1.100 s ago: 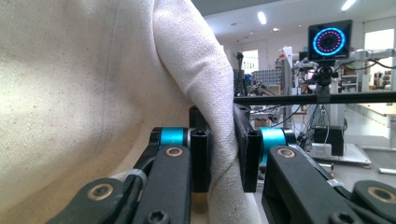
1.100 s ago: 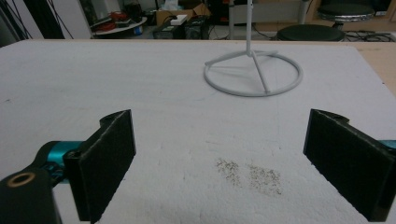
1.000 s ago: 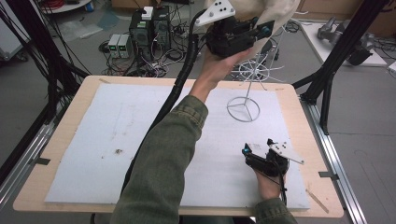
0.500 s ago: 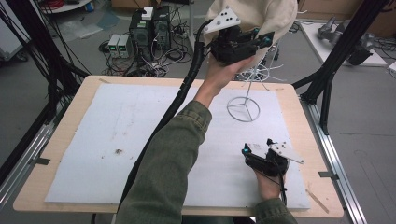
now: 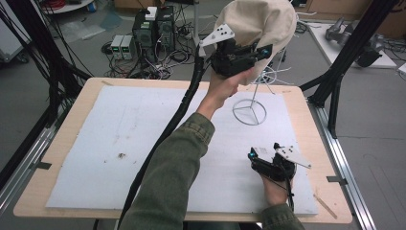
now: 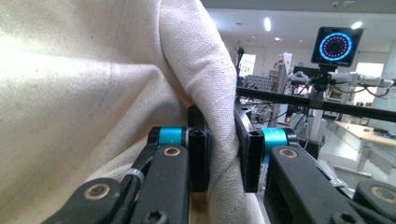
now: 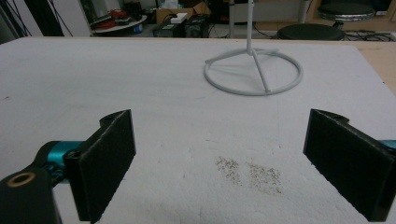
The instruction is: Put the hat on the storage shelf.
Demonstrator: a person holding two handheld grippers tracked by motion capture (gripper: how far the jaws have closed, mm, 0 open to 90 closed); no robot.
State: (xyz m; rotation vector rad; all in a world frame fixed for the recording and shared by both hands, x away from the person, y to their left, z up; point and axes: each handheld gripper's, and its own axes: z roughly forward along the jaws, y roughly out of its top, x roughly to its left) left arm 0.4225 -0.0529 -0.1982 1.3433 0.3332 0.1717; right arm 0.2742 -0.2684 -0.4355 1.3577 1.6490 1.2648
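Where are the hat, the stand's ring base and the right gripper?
hat (image 5: 261,21), high view, top of its crown.
ring base (image 7: 252,89), right gripper view, near rim.
right gripper (image 5: 263,152), high view, between its open jaws.

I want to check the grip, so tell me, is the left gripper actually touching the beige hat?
Touching. In the left gripper view the left gripper has both jaws closed on a fold of the hat, with the cloth pinched between them and no gap on either side.

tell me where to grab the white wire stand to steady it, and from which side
Grip the thin upright post just above the ring base, coming from the near side with the open right gripper. The flat ring gives no hold, and the hat covers the top.
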